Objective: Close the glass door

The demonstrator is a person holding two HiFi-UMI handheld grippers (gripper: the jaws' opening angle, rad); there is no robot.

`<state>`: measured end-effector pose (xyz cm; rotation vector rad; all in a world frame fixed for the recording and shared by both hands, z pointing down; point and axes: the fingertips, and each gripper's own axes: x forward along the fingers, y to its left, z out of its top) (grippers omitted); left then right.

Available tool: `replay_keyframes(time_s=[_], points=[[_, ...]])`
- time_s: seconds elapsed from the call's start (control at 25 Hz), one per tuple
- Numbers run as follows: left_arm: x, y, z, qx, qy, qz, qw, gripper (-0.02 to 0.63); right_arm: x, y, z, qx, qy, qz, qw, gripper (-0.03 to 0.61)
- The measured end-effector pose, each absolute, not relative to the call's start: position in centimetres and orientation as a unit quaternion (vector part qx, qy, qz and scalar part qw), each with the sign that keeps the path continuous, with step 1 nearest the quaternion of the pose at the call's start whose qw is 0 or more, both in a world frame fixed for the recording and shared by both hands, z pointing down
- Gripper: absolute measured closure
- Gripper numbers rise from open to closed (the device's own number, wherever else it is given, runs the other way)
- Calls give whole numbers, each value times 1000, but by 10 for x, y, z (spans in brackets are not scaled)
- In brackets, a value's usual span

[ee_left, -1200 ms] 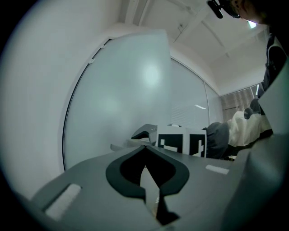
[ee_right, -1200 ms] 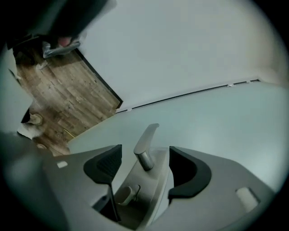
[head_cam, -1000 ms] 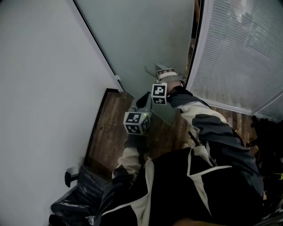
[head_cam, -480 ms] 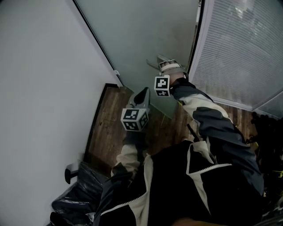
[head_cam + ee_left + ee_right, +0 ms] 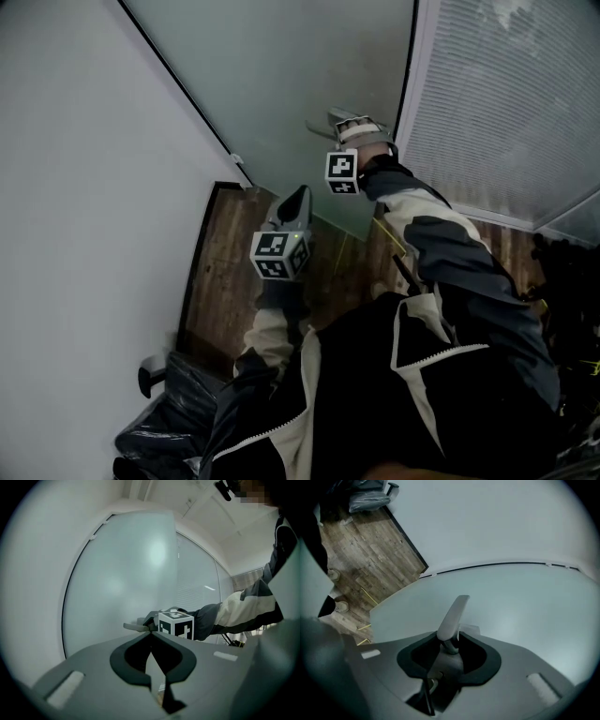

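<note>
The frosted glass door fills the top of the head view, its free edge close beside the frame of the partition on the right. My right gripper is stretched out to the door's metal lever handle. In the right gripper view the handle stands between the jaws of the right gripper, which grip its neck while opening slightly. My left gripper hangs lower, short of the door, shut with nothing in it. In the left gripper view the left gripper points level at the door and handle.
A white wall runs along the left. Glass with blinds stands on the right. Dark wood floor lies below the door. A black bag and a black wall fitting sit at the lower left.
Both grippers have moved toward the door. The right one kept hold of the handle, and the gap between the door's edge and the partition has narrowed.
</note>
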<state>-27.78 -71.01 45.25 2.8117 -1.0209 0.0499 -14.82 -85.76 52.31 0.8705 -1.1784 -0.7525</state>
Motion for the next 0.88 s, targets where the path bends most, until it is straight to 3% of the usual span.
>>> replay_keyframes(time_s=[0.52, 0.88], points=[[-200, -751, 440, 931, -358, 26, 60, 611, -45, -936, 524, 396, -499, -352, 686, 449], [-195, -748, 440, 918, -389, 25, 70, 611, 6, -994, 521, 444, -512, -305, 669, 457]])
